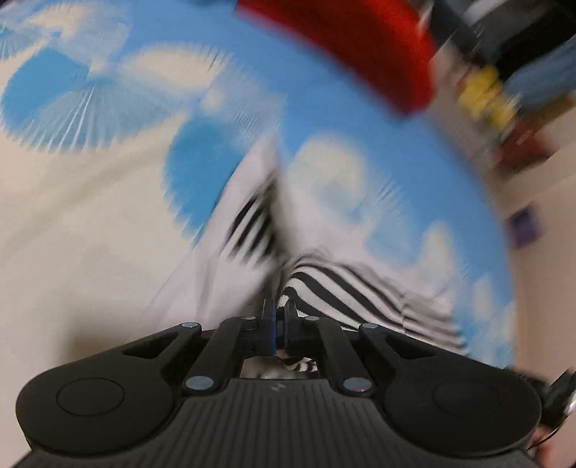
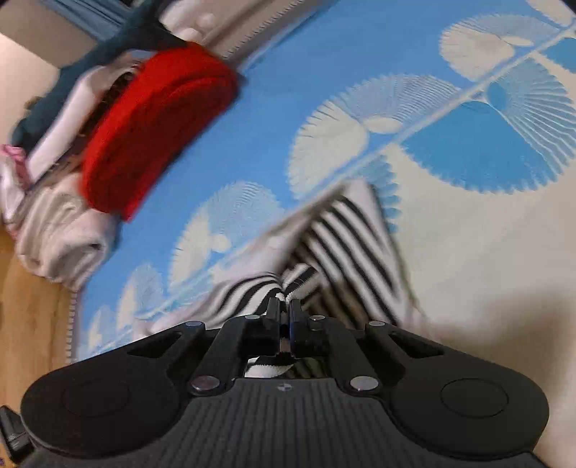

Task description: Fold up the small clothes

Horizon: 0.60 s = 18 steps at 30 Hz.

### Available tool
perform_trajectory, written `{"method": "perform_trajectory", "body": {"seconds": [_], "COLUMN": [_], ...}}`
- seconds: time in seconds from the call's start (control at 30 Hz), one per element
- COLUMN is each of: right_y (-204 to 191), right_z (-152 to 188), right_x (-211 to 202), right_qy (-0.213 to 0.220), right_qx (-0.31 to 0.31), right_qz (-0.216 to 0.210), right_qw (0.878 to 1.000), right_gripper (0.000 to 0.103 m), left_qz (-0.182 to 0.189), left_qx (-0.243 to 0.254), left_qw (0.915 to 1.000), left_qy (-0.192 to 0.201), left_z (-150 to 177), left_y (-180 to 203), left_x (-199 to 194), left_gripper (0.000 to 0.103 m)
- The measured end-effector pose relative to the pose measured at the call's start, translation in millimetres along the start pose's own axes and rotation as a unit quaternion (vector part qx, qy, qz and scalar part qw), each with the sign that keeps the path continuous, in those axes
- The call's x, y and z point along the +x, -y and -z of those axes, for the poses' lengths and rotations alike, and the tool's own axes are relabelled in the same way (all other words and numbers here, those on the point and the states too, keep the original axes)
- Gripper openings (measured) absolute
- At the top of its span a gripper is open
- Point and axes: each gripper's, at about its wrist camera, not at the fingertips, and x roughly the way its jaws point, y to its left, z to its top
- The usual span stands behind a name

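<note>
Both tools, left tool [image 1: 276,313] and right tool [image 2: 284,313], pinch the black-and-white striped knit garment [image 2: 345,234] (hem edge), which extends straight ahead over the blue-and-cream patterned blanket [image 2: 324,90].

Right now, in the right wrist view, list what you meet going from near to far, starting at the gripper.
right gripper, shut on the striped garment → blue and cream bedspread → red folded cloth → dark teal cloth at the back.

Motion blur smears the far clutter [image 1: 486,97] in the left wrist view past telling. The red folded cloth [image 1: 345,39] is cut off by the top edge. The striped garment [image 2: 345,230] disappears under the right gripper's body.
</note>
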Motion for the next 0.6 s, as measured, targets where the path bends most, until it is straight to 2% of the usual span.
{"method": "perform_trajectory", "body": {"seconds": [0.07,0.1,0.13,0.17,0.23,0.3,0.37,0.4,0.47,0.5,0.53,0.6], "right_y": [10,15,17,17,8,-8,-27,-36,-44,-43,-39,-27], "right_z": [7,11,14,15,12,10,13,15,23,27,33,45], "right_x": [22,31,36,35,25,3,-10,-12,1,13,29,53], "right_qy": [-0.050,-0.067,-0.070,-0.063,-0.034,0.041,0.091,0.094,0.045,0.010,-0.030,-0.083], "right_qx": [0.006,0.004,0.002,0.001,-0.011,-0.047,-0.099,-0.123,-0.143,-0.138,-0.133,-0.139], "right_qz": [0.053,0.080,0.105,0.108,0.107,0.102,0.080,0.052,-0.011,-0.022,-0.004,0.070], "right_qw": [0.997,0.995,0.992,0.992,0.994,0.993,0.988,0.987,0.989,0.990,0.991,0.984], "right_gripper": [0.006,0.008,0.011,0.011,0.016,0.024,0.032,0.034,0.040,0.040,0.040,0.038], "left_qz": [-0.056,-0.074,-0.082,-0.087,-0.070,-0.020,0.028,0.038,0.018,-0.012,-0.046,-0.046], "left_qx": [0.007,0.004,0.002,0.008,0.037,0.067,0.094,0.101,0.107,0.112,0.116,0.104], "left_qw": [0.9969,0.9952,0.9950,0.9956,0.9965,0.9953,0.9939,0.9937,0.9939,0.9927,0.9905,0.9917], "left_qy": [-0.054,-0.064,-0.056,-0.033,0.029,0.066,0.051,0.029,-0.018,-0.042,-0.058,-0.059], "left_z": [10,12,12,9,5,5,12,17,27,32,37,38], "left_y": [-3,-5,-6,-2,12,27,40,43,42,39,34,29], "left_x": [24,29,27,20,-1,-16,-11,-2,22,36,46,46], "left_gripper": [0.006,0.017,0.024,0.025,0.025,0.025,0.025,0.025,0.025,0.025,0.022,0.022]}}
